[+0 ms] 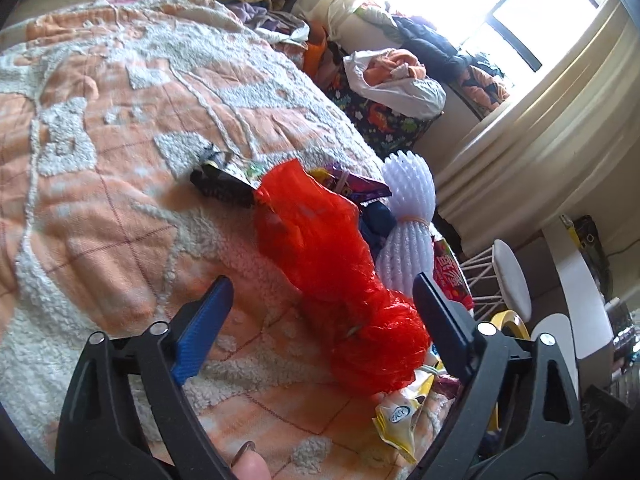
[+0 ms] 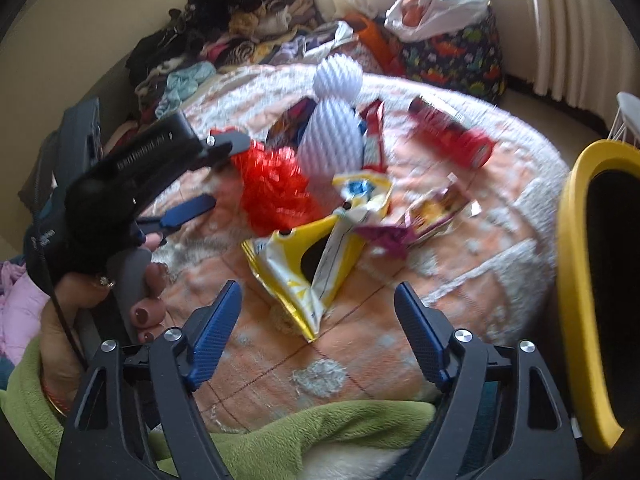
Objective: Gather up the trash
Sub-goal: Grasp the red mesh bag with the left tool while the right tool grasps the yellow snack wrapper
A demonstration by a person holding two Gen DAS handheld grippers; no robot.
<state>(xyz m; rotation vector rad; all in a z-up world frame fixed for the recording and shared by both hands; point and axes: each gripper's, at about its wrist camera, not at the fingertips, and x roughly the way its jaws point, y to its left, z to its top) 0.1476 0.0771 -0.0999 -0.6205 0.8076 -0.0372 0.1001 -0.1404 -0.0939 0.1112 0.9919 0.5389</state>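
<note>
Trash lies scattered on an orange-and-white bedspread [image 1: 120, 128]. A crumpled red plastic bag [image 1: 332, 264] stretches between the blue pads of my left gripper [image 1: 324, 314], which is open and not pressing on it. Behind the bag are a white foam net [image 1: 408, 216], a purple wrapper [image 1: 360, 188] and a black item [image 1: 222, 188]. In the right wrist view, my right gripper [image 2: 318, 316] is open just short of a torn yellow wrapper [image 2: 304, 264]. The left gripper [image 2: 208, 178] shows there beside the red bag [image 2: 272, 188], held by a hand.
A yellow bin [image 2: 576, 280] stands at the bed's right edge. A red snack pack [image 2: 452, 136] and a purple-yellow wrapper [image 2: 432, 212] lie farther right. Piled clothes [image 2: 224, 40] and a dinosaur-print bag [image 2: 452, 56] lie behind. A green sleeve [image 2: 280, 432] crosses the foreground.
</note>
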